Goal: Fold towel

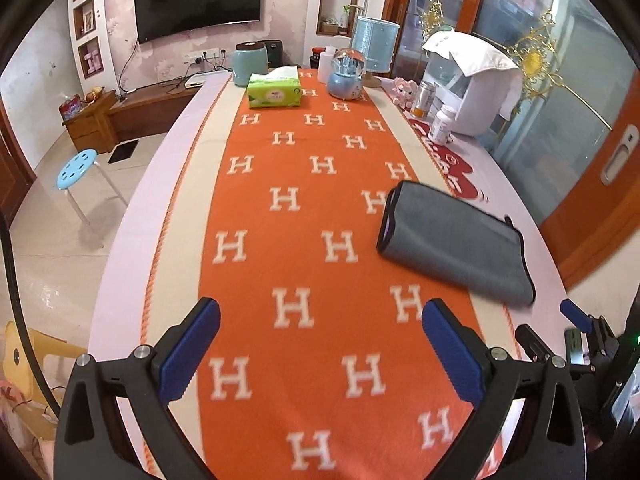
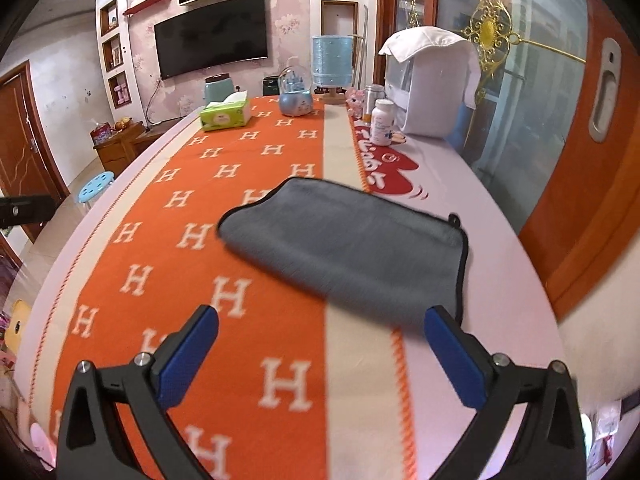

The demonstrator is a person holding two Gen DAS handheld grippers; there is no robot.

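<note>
A grey towel (image 1: 456,240) with a dark edge lies folded on the table, partly on the orange H-pattern runner (image 1: 304,216). In the right wrist view the towel (image 2: 348,240) lies just ahead of my fingers. My left gripper (image 1: 320,320) is open and empty above the runner, to the left of and nearer than the towel. My right gripper (image 2: 322,326) is open and empty, its right fingertip (image 2: 438,320) close to the towel's near edge. A blue fingertip of the right gripper shows at the left wrist view's right edge (image 1: 574,314).
At the table's far end stand a green tissue box (image 1: 274,90), a snow globe (image 1: 347,74), a teal jar (image 1: 250,62), a blue lamp (image 1: 376,46), a white pill bottle (image 1: 442,124) and a white appliance (image 1: 480,88). A blue stool (image 1: 76,170) stands left of the table.
</note>
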